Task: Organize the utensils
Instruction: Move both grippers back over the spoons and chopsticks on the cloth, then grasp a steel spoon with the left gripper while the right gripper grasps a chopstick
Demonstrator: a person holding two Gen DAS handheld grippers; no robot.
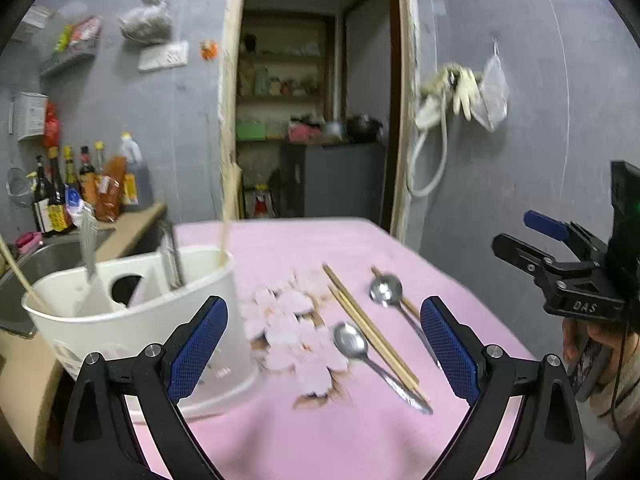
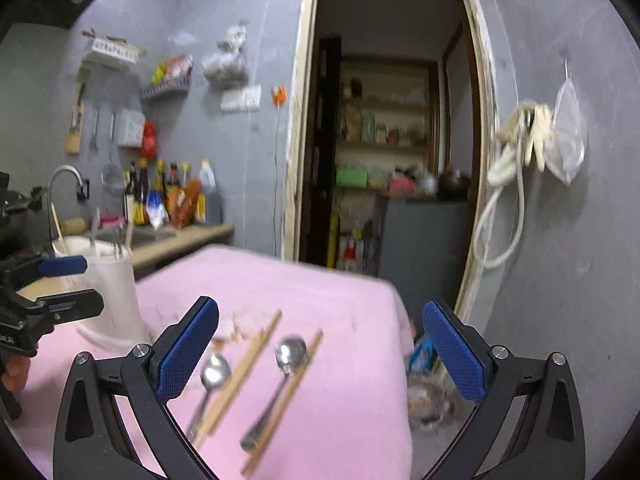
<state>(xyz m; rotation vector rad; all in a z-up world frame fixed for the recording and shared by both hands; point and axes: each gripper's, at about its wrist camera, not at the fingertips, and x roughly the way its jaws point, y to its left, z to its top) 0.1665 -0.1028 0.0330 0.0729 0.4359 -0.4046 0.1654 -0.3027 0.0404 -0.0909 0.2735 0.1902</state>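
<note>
Two metal spoons and wooden chopsticks lie on a pink cloth-covered table. A white divided utensil holder stands at the table's left with chopsticks and metal utensils in it. My left gripper is open and empty, above the table between holder and spoons. My right gripper is open and empty, above the spoons and chopsticks. The holder also shows in the right wrist view. Each gripper appears in the other's view.
A counter with a sink and sauce bottles lies left of the table. An open doorway is behind. A grey wall with hanging gloves is right. The table's right edge drops to the floor.
</note>
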